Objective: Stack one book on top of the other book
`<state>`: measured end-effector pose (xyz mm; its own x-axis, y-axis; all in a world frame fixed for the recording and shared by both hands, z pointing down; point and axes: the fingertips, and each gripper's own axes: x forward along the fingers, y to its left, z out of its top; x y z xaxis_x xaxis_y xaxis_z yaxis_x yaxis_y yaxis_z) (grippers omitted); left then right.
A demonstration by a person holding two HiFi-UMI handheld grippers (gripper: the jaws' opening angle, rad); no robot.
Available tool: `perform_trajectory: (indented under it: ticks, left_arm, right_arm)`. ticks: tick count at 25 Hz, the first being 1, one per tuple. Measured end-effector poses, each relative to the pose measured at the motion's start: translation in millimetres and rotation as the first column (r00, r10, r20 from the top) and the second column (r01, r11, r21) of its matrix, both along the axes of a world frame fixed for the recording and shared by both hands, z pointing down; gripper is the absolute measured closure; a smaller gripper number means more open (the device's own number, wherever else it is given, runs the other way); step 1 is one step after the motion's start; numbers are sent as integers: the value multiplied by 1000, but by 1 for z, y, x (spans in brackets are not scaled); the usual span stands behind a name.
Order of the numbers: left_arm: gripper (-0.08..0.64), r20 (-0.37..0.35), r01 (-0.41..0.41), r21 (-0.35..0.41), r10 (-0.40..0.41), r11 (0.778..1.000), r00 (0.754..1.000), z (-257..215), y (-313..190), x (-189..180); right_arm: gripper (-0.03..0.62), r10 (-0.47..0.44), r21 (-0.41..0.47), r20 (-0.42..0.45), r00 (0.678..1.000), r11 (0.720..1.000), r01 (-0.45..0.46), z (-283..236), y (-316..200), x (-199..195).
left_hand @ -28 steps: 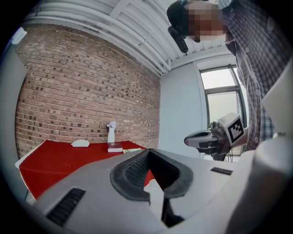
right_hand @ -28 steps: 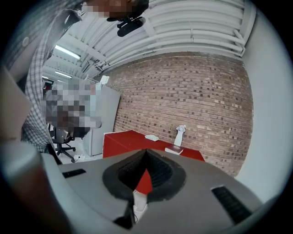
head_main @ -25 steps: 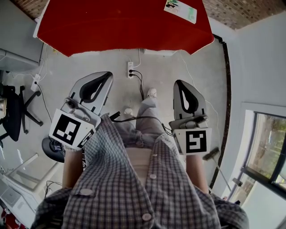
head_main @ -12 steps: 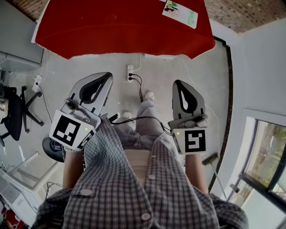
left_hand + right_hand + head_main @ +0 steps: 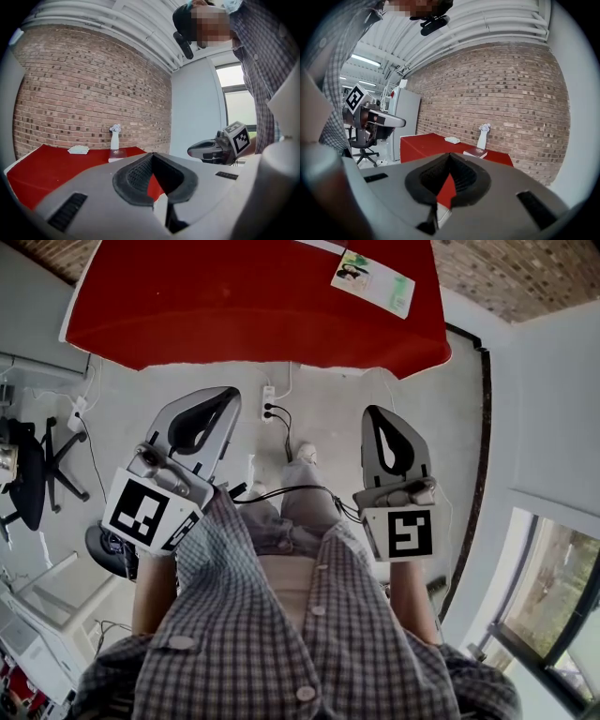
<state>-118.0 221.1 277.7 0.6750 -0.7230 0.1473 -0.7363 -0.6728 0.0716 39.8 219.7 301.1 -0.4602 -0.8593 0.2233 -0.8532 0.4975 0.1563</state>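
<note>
A red-covered table (image 5: 253, 306) stands ahead of me across the grey floor. A pale green book (image 5: 372, 282) lies near its far right part. The right gripper view shows that pale book (image 5: 452, 139) and a dark red book (image 5: 475, 152) beside a white vase (image 5: 483, 136). The left gripper view shows the dark book (image 5: 117, 154) and the pale one (image 5: 78, 149) too. My left gripper (image 5: 228, 393) and right gripper (image 5: 375, 412) are held side by side above the floor, short of the table. Both are shut with nothing in them.
A power strip (image 5: 269, 395) with cables lies on the floor just before the table. An office chair (image 5: 33, 474) stands at the left, a window (image 5: 553, 606) at the right. A brick wall (image 5: 511, 103) runs behind the table, with a white cabinet (image 5: 405, 122) at its left end.
The table and pale book have slid lower in the head view, so I have come closer to them. Both grippers keep their place before me and stay shut.
</note>
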Motion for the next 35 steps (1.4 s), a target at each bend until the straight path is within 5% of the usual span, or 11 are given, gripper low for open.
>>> perform_trajectory:
  ticks: [17, 35]
  left_arm:
    - [552, 2, 120, -8, -120, 993, 993, -5, -62, 67]
    - [552, 13, 96, 10, -96, 995, 995, -13, -72, 87]
  right_arm:
    - [589, -144, -17, -11, 989, 989, 144, 4, -76, 59]
    - [589, -122, -10, 2, 993, 993, 122, 2, -82, 79]
